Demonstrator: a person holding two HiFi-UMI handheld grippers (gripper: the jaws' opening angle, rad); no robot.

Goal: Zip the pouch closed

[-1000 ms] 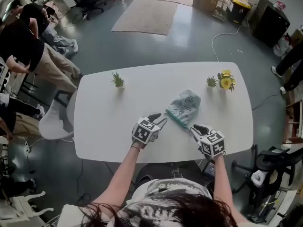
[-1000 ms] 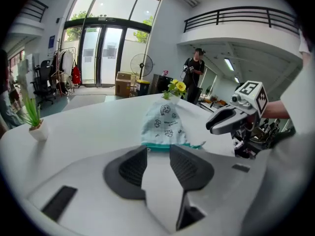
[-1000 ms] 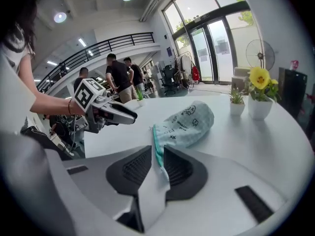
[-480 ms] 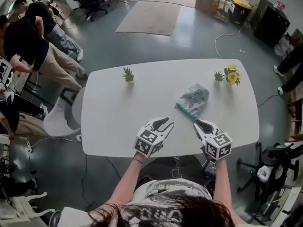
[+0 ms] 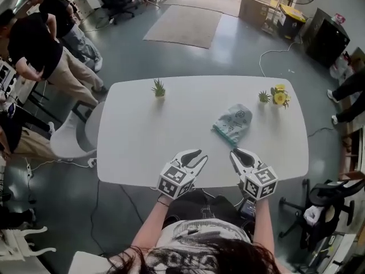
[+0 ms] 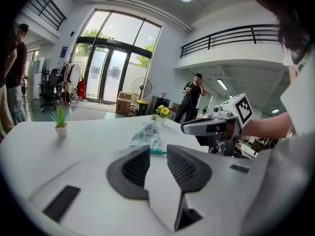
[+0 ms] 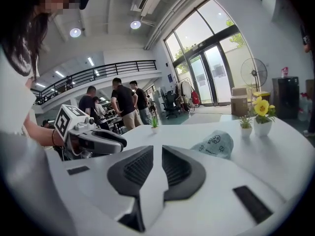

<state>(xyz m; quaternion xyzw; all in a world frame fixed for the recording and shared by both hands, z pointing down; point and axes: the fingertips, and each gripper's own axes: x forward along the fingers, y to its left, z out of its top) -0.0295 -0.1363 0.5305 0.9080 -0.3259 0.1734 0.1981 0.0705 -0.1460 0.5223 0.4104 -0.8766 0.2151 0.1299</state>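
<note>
The pale blue-green printed pouch (image 5: 234,121) lies flat on the white table (image 5: 142,136), its teal zip edge towards me. It also shows in the left gripper view as the pouch (image 6: 146,135) and in the right gripper view as the pouch (image 7: 214,144). My left gripper (image 5: 194,156) hangs over the table's near edge, well short of the pouch. Its jaws have just been closing and still stand apart, with nothing between them (image 6: 158,149). My right gripper (image 5: 242,153) hovers beside it, also clear of the pouch, with a narrow empty gap (image 7: 157,149).
A small green plant (image 5: 158,88) stands at the table's far left. A yellow flower pot (image 5: 279,96) and a tiny green plant (image 5: 264,97) stand at the far right, behind the pouch. People stand by the left side, beside a white chair (image 5: 68,141).
Both grippers have drawn back from the pouch towards the table's near edge and risen. The left jaws have narrowed. The pouch has stayed where it lay.
</note>
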